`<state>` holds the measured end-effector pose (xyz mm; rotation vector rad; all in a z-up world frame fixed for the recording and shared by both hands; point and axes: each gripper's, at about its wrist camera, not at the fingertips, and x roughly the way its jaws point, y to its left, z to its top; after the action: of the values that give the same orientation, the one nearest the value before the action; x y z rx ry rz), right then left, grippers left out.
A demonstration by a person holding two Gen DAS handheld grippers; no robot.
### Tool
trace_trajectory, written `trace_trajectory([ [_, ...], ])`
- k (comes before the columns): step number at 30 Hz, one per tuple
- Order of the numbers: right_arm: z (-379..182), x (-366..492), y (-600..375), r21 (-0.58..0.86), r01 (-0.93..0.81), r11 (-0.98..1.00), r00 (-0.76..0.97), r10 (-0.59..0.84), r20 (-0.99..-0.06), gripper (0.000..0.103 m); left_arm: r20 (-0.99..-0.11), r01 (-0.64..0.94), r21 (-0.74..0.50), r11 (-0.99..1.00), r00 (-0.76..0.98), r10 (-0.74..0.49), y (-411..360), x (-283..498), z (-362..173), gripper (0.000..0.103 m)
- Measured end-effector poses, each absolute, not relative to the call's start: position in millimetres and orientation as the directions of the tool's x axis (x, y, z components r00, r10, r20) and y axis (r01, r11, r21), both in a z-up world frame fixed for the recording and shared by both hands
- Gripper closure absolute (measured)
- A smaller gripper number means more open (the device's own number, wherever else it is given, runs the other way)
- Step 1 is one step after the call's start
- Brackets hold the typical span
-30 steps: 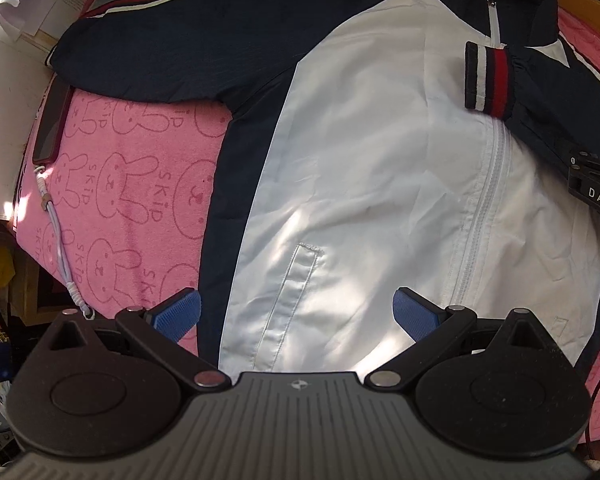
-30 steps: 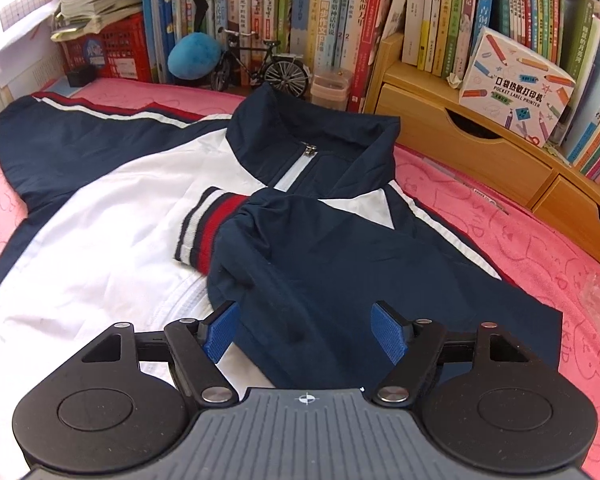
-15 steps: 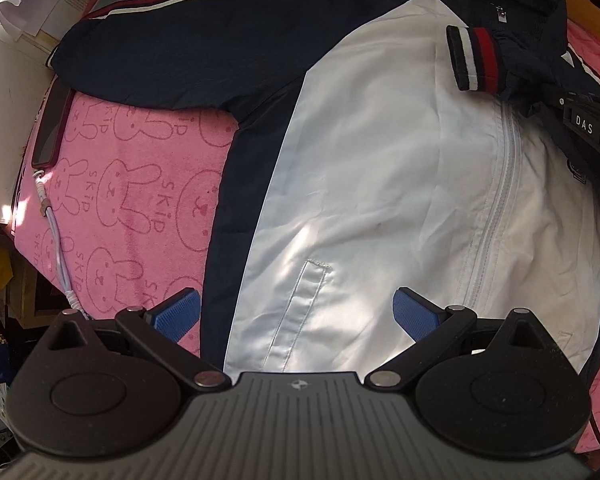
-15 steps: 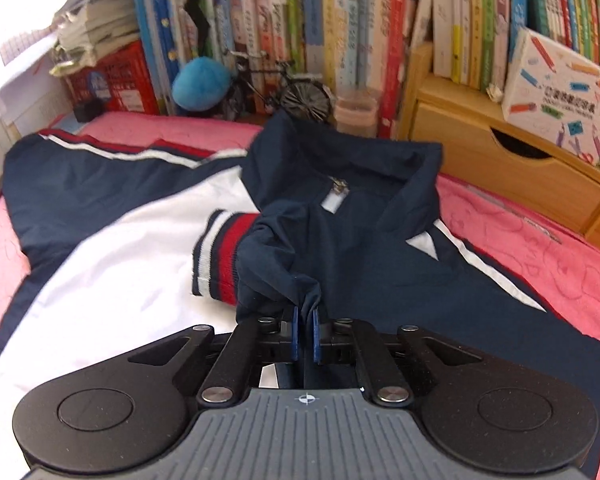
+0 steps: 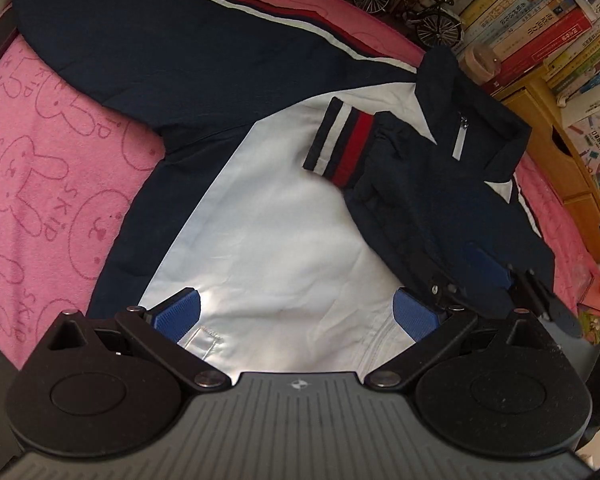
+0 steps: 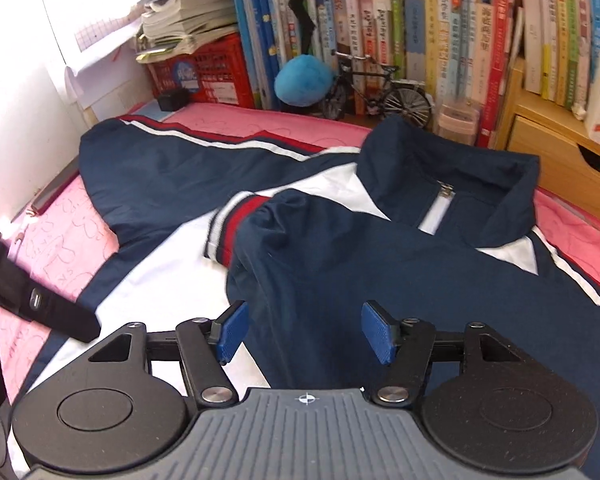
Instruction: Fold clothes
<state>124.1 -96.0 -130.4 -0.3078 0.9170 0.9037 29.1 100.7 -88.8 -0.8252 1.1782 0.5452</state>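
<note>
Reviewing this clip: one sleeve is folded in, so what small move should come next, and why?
Probably send the left gripper to the outstretched sleeve. It still lies flat across the blanket, while the other sleeve is already folded over the jacket's white front, and both jaws stand open.

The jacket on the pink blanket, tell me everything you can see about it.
The jacket is navy and white, of smooth, thin-looking fabric, and lies front up and zipped on the pink blanket. One sleeve is folded across the chest, its red, white and navy striped cuff resting on the white panel. The other sleeve lies spread out sideways, with red and white stripes along it. The collar stands up towards the bookshelf. Neither open gripper grips it.
</note>
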Motion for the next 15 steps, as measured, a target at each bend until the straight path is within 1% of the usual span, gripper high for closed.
trace_trajectory([
  [3, -135, 121, -128, 0.084, -0.733, 0.675, 0.342, 0.473, -0.812, 0.037, -0.905, -0.730, -0.373, 0.573, 0.422, -0.052, 106, 54, -100, 0.000],
  [5, -134, 124, -149, 0.065, -0.690, 0.721, 0.373, 0.431, -0.821, 0.037, -0.876, -0.719, -0.440, 0.539, 0.477, -0.078, 114, 67, -116, 0.000],
  [6, -134, 126, -160, 0.059, -0.664, 0.745, 0.390, 0.412, -0.823, 0.037, -0.859, -0.711, -0.472, 0.521, 0.503, -0.091, 118, 73, -125, 0.004],
  [8, -133, 132, -179, 0.053, -0.615, 0.786, 0.417, 0.381, -0.825, 0.037, -0.859, -0.711, -0.473, 0.520, 0.503, -0.093, 123, 86, -140, 0.010],
  [9, -133, 134, -188, 0.049, -0.591, 0.805, 0.429, 0.365, -0.826, 0.037, -0.860, -0.711, -0.470, 0.523, 0.503, -0.090, 125, 91, -147, 0.021],
  [10, -134, 137, -196, 0.044, -0.568, 0.822, 0.439, 0.348, -0.828, 0.037, -0.860, -0.711, -0.468, 0.525, 0.502, -0.087, 127, 96, -154, 0.036],
  [11, -135, 140, -201, 0.036, -0.550, 0.834, 0.446, 0.330, -0.832, 0.037, -0.854, -0.700, -0.478, 0.530, 0.510, -0.097, 129, 98, -161, 0.069],
  [12, -136, 142, -206, 0.028, -0.534, 0.845, 0.451, 0.313, -0.836, 0.037, -0.848, -0.689, -0.489, 0.536, 0.518, -0.108, 131, 99, -168, 0.079],
  [14, -140, 144, -212, 0.004, -0.518, 0.855, 0.458, 0.282, -0.843, 0.037, -0.835, -0.669, -0.505, 0.545, 0.540, -0.109, 132, 98, -168, 0.083],
  [15, -143, 145, -212, -0.005, -0.516, 0.857, 0.459, 0.271, -0.846, 0.037, -0.827, -0.649, -0.496, 0.576, 0.555, -0.087, 130, 96, -162, 0.084],
])
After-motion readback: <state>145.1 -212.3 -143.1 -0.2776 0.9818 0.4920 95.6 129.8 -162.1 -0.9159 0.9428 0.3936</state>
